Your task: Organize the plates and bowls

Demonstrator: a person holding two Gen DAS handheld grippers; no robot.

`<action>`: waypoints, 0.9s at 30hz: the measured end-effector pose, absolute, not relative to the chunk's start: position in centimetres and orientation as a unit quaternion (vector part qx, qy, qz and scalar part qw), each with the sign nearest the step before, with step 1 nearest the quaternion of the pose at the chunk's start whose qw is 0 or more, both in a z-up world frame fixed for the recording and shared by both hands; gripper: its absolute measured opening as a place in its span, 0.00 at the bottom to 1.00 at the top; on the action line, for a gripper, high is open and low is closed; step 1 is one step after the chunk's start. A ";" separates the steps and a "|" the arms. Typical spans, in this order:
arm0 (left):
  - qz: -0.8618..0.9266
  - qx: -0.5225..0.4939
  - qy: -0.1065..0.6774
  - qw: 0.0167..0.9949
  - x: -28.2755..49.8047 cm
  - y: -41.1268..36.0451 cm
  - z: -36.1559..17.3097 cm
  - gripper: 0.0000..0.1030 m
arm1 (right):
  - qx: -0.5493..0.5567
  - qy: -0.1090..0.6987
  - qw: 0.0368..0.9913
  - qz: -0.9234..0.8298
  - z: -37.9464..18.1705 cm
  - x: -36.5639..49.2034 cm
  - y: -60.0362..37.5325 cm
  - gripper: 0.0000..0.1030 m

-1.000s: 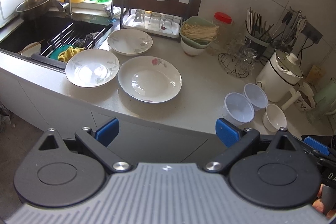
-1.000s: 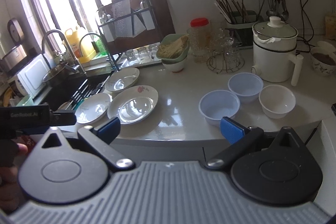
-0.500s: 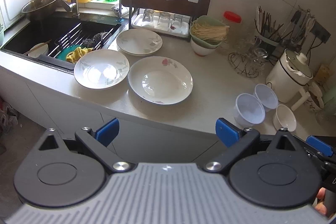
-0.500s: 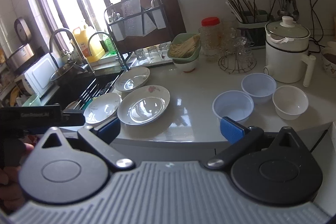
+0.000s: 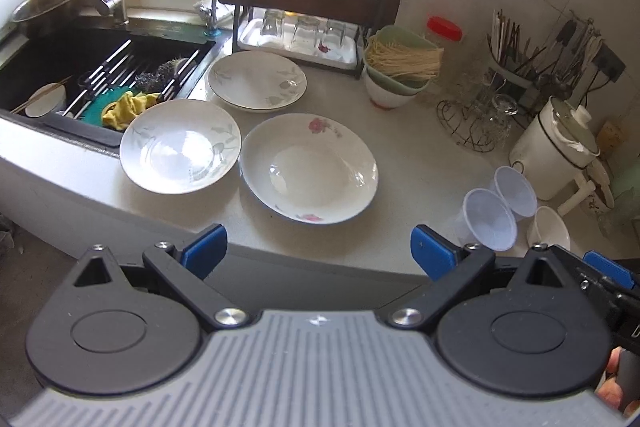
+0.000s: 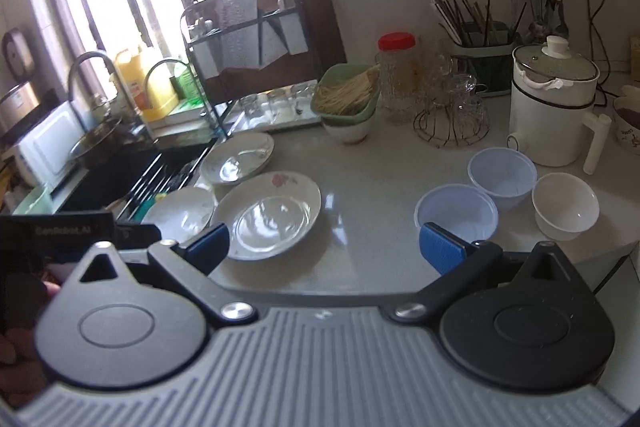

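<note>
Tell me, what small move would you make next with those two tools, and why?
Probably ease the left tool forward and down toward the rose plate. Both tools are open and empty, short of the counter, and that plate lies closest, straight ahead. The three plates and three bowls are all unstacked.

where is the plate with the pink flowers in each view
Left wrist: the flowered plate lies centre frame on the counter, beyond the open left tongs.
Right wrist: the same plate lies left of centre, just beyond the left fingertip of the open right tongs.
Shared landmark: the white electric pot, at the right in both views.
</note>
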State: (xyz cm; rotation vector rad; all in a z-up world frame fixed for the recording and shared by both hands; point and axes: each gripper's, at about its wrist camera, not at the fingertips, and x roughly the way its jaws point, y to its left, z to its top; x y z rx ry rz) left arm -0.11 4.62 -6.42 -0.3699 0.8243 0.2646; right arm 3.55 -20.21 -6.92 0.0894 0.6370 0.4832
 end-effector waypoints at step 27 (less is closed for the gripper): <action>0.044 -0.147 0.419 0.895 9.6 25.5 -11.1 0.97 | 0.059 0.360 0.905 0.218 -9.6 9.8 -2.6 0.99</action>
